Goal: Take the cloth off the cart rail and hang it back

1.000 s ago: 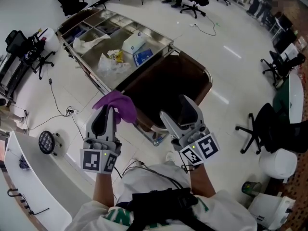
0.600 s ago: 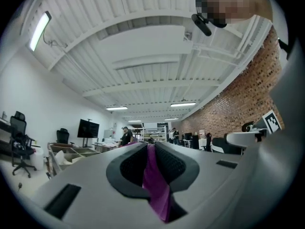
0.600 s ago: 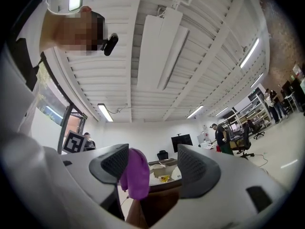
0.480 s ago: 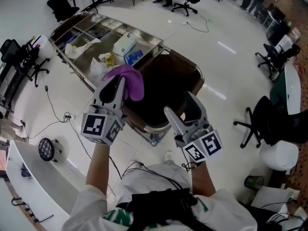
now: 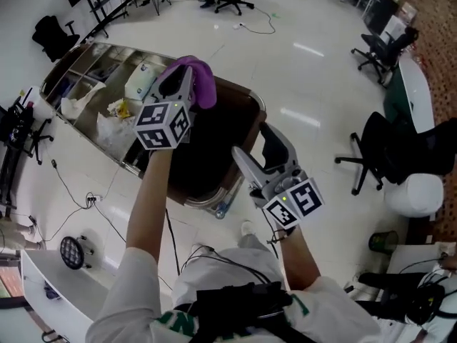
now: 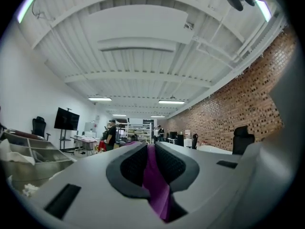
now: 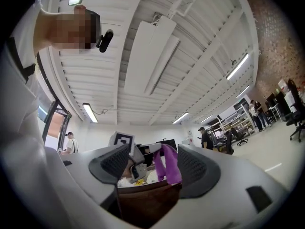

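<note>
A purple cloth [image 5: 194, 76] hangs from my left gripper [image 5: 184, 84], which is raised high over the cart's brown bag [image 5: 214, 141]. In the left gripper view the jaws are shut on the cloth [image 6: 156, 178], a thin purple fold pinched between the pads. My right gripper [image 5: 260, 152] is lower, over the bag's near right side, open and empty. Through its jaws, the right gripper view shows the cloth [image 7: 169, 163] dangling above the bag [image 7: 147, 199]. The metal rail [image 5: 203, 201] runs round the bag's near end.
The cart's steel tray [image 5: 86, 84] holds a white box [image 5: 139, 84], crumpled plastic bags and wrappers. Office chairs [image 5: 371, 156] stand at the right and far back. Cables [image 5: 78, 191] trail over the white floor at the left, near a white desk [image 5: 50, 291].
My left gripper has lifted the purple cloth up and away from the rail, higher over the cart. The right gripper has stayed open in about the same place.
</note>
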A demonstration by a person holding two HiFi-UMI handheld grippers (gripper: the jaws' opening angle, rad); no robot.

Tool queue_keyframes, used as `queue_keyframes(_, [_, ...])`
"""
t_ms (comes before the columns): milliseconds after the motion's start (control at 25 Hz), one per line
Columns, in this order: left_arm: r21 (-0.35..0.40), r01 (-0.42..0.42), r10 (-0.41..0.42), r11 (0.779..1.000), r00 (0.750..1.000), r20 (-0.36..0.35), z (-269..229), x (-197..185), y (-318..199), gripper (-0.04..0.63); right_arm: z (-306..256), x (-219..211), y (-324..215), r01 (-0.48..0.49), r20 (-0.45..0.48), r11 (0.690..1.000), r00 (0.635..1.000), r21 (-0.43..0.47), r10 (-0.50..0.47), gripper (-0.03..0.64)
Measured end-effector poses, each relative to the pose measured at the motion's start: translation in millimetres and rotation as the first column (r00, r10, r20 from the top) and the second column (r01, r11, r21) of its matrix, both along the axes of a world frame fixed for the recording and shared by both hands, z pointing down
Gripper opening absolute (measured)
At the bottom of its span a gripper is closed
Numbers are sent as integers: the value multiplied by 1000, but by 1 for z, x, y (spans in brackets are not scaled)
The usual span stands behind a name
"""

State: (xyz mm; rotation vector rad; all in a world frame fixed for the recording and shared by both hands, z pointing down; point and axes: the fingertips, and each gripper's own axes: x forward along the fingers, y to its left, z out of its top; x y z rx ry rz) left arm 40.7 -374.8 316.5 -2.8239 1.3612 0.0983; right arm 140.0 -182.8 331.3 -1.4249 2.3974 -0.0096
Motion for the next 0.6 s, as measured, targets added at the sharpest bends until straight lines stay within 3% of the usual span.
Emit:
queue_keyframes(200, [-14,-25,25,1000,1000,16,10,71,-65,43,8,35,-13,-47,49,998,998,-34,49,345])
queue_keyframes(320, [-39,-26,28,999,997,68,39,103,-93,44,10,52,-17,-76,70,996,994,-49,79,345])
queue_keyframes(480, [-132,-21,42,991,988,151,105,128,-101,44,15,70,-15,-100,77,993,992,-65,105,345])
queue_keyframes(600, [-210,-12,49,978,984,172,151,131,-93,44,19,77,-14,-110,89,991,989,-80,117,345])
